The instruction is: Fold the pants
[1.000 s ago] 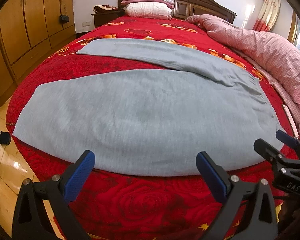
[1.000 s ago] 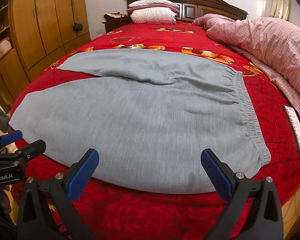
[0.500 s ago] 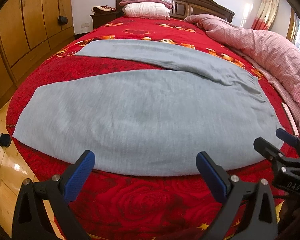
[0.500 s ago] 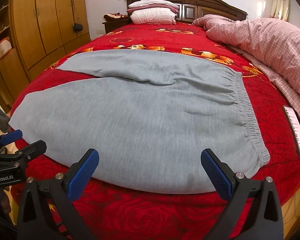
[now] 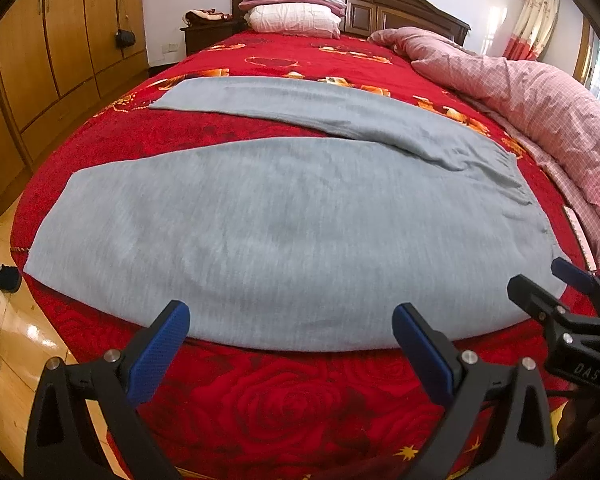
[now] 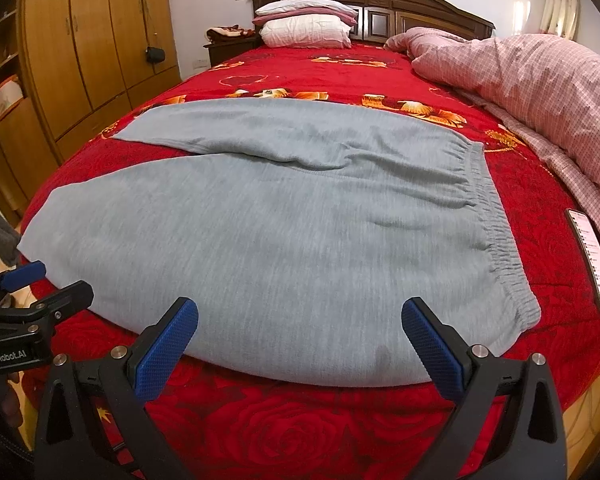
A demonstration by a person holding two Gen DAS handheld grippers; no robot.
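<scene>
The pants (image 6: 284, 232) are laid flat on the red bedspread (image 6: 340, 420) at the foot end of the bed, unfolded, with the elastic waistband (image 6: 496, 232) toward the pink quilt (image 6: 540, 92) side and the two legs running away from it toward the wardrobe (image 6: 84, 40) side; the farther leg (image 5: 284, 100) is splayed off toward the pillows (image 6: 304, 32), so a wedge of bedspread shows between the legs. The left gripper (image 5: 290, 334) and the right gripper (image 6: 300, 330) are both held spread wide, with nothing between the pads, just short of the near edge of the pants. The cloth appears to be a soft, fairly thick grey knit: it is judged light, limp and not slippery, likely to sag and drag against the bedspread when lifted, and not fragile. A first fold of leg over leg is probably called for, so a hold at the far end of the waistband and at the hem of the farther leg would seem best, with both layers pinched together. A phone (image 6: 590, 256) lies beside the waistband and should be kept clear.
</scene>
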